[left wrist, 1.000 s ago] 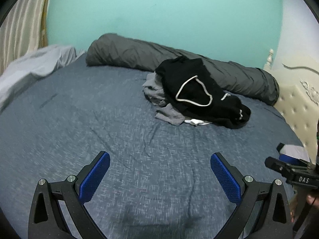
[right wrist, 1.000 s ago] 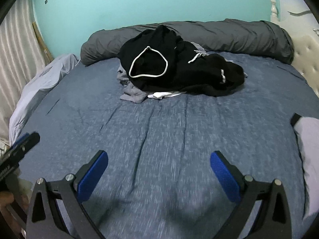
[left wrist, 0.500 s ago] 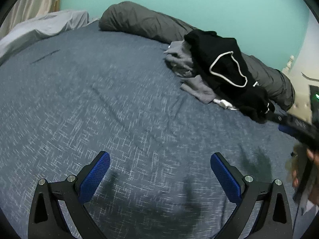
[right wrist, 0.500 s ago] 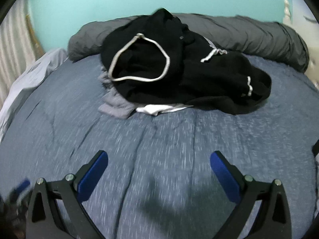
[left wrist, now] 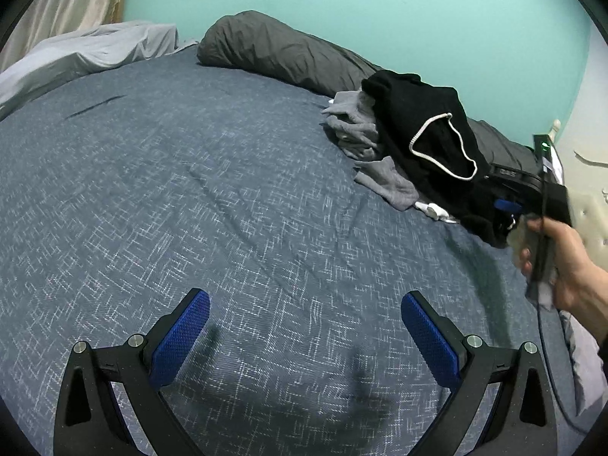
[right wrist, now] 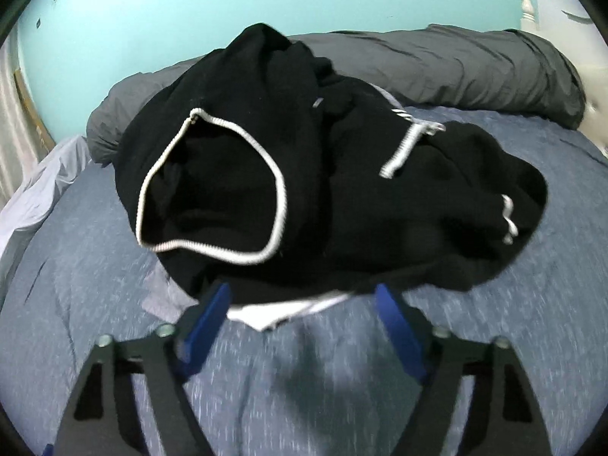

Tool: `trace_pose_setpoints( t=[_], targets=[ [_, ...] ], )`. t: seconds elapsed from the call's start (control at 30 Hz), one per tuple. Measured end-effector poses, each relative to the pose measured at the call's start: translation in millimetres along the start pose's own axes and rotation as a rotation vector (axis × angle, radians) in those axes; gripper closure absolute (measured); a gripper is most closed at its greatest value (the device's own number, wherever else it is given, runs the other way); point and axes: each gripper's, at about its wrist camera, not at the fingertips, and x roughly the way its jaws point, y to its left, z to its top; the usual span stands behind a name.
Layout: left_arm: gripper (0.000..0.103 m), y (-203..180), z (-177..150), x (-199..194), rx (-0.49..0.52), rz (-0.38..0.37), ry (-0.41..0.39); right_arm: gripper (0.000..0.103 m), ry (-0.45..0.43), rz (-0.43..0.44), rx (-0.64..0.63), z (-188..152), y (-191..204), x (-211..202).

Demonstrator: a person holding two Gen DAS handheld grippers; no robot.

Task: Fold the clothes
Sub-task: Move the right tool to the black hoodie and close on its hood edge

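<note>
A pile of clothes lies on the blue bedspread [left wrist: 190,197]: a black hoodie [right wrist: 342,190] with white-trimmed hood on top, a grey garment [left wrist: 357,129] and a white garment [right wrist: 273,313] under it. My right gripper [right wrist: 302,290] is at the pile's near edge, its jaws closing. The hem of the black hoodie and the white garment lie between its blue pads, which do not press on them. In the left wrist view the black hoodie [left wrist: 425,129] sits far right, with a hand [left wrist: 570,266] holding the right gripper against it. My left gripper [left wrist: 304,300] hangs open over bare bedspread, holding nothing.
A rolled dark grey duvet [left wrist: 281,53] runs along the teal wall behind the pile. A crumpled light grey sheet [left wrist: 87,53] lies at the bed's far left corner. A cream tufted headboard [left wrist: 592,216] stands at the right. The bedspread stretches wide to the left of the pile.
My right gripper has moved forward across the bed to the clothes pile, and its jaws have narrowed. My left gripper sank toward the bedspread early on and has since held still.
</note>
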Motion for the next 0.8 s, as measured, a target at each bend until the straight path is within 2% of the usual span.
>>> trace_pose_setpoints(
  t=[0.1,0.17,0.23,0.27,0.37,0.47,0.63,0.8],
  targets=[
    [0.000,4,1,0,-0.010,0.009,-0.008,0.035,-0.002,0.017,0.026,9,0,11],
    [0.000,6,1,2,-0.011,0.007,-0.008,0.054,0.012,0.030,0.050,13,-2,21],
    [0.000,7,2,2,-0.012,0.006,-0.007,0.063,0.028,0.038,0.075,16,-5,30],
    [0.000,8,2,2,-0.014,0.005,-0.006,0.074,0.033,0.045,0.084,17,-6,34],
    [0.000,9,3,3,-0.015,0.004,-0.007,0.092,0.013,0.047,0.061,19,-4,33],
    [0.000,10,3,3,-0.015,0.005,-0.008,0.096,-0.016,0.052,0.017,18,0,18],
    [0.000,7,3,-1,-0.009,-0.002,-0.012,0.097,-0.071,0.096,-0.092,8,11,-30],
    [0.000,3,4,-10,0.000,-0.008,-0.033,0.097,-0.067,0.168,-0.209,-15,36,-79]
  ],
)
